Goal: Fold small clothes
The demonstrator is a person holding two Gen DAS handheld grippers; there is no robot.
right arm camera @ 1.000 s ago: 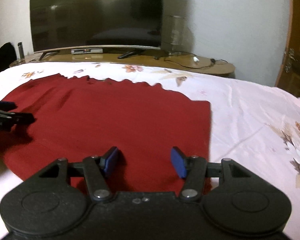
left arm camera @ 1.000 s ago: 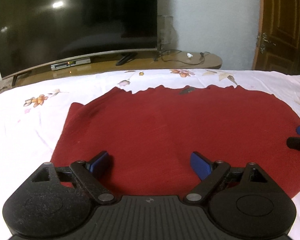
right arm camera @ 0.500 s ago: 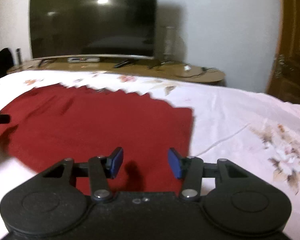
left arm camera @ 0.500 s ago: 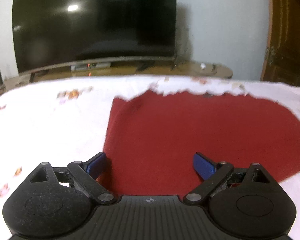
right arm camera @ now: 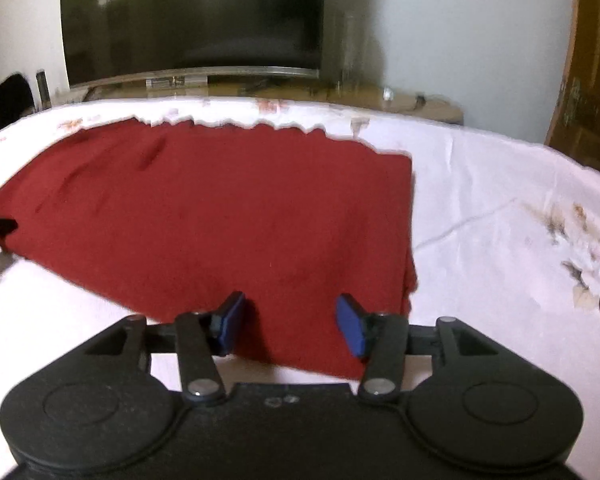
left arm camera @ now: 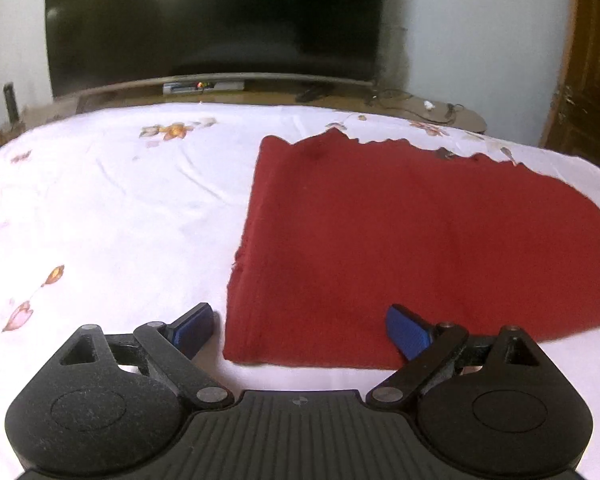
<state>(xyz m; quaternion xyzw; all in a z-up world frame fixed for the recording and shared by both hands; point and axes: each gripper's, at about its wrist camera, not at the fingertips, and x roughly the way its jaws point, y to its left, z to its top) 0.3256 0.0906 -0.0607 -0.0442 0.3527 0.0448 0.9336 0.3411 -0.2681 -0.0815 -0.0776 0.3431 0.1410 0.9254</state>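
- My left gripper (left arm camera: 298, 330) is held low and level at the near left corner of the red cloth (left arm camera: 412, 248), jaws spread wide, gripping nothing
- My right gripper (right arm camera: 290, 322) sits low at the cloth's near right corner, also released
- The cloth lies flat on the flowered white sheet (left arm camera: 112, 216)
- Beyond stands a dark television (left arm camera: 216, 20)

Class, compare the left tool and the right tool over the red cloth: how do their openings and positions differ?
The left tool is spread wider than the right tool. The left tool straddles the left near corner of the red cloth, with one fingertip over the white sheet; the right tool has both tips over cloth near the right near corner. Both are open and hold nothing.
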